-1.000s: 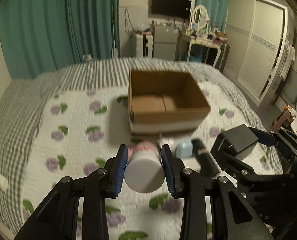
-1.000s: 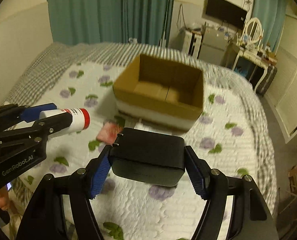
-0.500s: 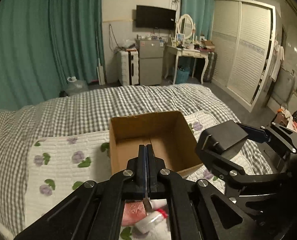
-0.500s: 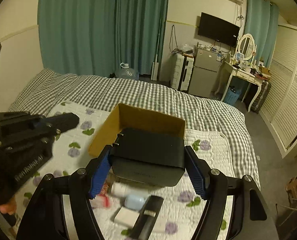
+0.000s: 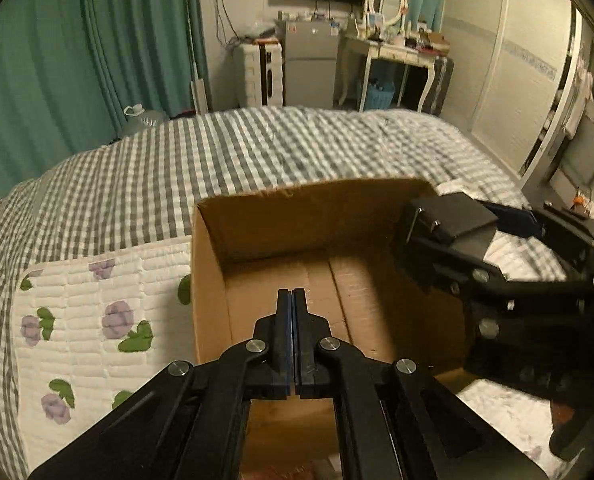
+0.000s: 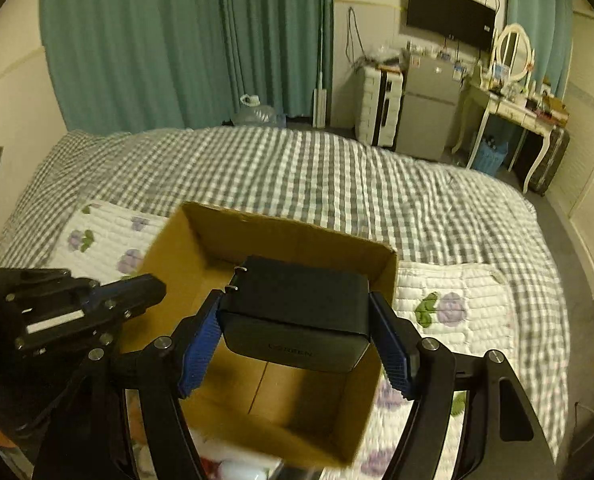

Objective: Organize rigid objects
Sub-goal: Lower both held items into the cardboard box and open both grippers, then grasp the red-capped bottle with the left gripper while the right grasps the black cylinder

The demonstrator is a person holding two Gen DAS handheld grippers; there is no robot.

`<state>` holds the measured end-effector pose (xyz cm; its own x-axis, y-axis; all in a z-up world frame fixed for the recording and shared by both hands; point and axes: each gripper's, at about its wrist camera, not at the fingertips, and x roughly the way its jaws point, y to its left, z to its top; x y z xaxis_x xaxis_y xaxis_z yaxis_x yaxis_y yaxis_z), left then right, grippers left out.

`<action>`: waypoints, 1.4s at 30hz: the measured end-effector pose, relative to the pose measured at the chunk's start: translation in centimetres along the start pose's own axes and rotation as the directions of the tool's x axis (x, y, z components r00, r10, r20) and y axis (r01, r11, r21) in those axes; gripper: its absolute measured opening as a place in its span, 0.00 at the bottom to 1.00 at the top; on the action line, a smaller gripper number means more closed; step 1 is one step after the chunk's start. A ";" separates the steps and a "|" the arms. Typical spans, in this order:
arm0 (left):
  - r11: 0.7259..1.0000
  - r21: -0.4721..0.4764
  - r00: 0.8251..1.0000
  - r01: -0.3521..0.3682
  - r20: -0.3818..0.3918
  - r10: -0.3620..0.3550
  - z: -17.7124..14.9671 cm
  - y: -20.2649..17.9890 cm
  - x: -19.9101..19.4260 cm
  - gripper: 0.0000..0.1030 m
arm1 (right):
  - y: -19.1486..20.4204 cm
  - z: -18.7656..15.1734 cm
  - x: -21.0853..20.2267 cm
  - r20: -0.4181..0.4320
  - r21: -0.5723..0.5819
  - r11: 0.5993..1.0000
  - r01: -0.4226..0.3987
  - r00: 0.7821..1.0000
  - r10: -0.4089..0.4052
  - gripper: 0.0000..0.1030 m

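Note:
An open cardboard box [image 5: 211, 280] stands on the bed; its inside looks bare. It also shows in the right wrist view [image 6: 297, 232]. My left gripper [image 5: 291, 304] is shut and empty, its tips over the box's near wall. It shows at the left of the right wrist view [image 6: 137, 292]. My right gripper [image 6: 297, 336] is shut on a black charger block [image 6: 297, 312] and holds it above the box opening. The block also shows in the left wrist view [image 5: 449, 220] over the box's right wall.
The bed has a grey checked cover [image 5: 217, 152] and a white floral quilt [image 5: 97, 320]. Loose items lie blurred on the quilt at the box's near side [image 6: 237, 468]. Teal curtains [image 6: 177, 40], a fridge and a dressing table stand beyond the bed.
My left gripper let go of the white bottle and shut empty. Both grippers rose and moved forward over the box. The black block stays held in my right gripper.

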<state>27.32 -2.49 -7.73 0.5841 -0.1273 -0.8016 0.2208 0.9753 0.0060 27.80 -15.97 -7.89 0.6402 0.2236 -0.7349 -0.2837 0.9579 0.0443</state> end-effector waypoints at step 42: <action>0.995 -0.090 0.981 -0.046 0.181 0.062 -10.2 -1.5 -21.5 0.67 | 3.5 -10.1 -26.0 0.176 0.046 0.985 0.164 0.970 -0.170 1.00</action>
<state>6.44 0.59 3.44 0.7285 -0.0975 -0.6780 0.1226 0.9924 -0.0110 2.93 -20.30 4.56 0.7944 0.0860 -0.6013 -0.1417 0.9888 -0.0458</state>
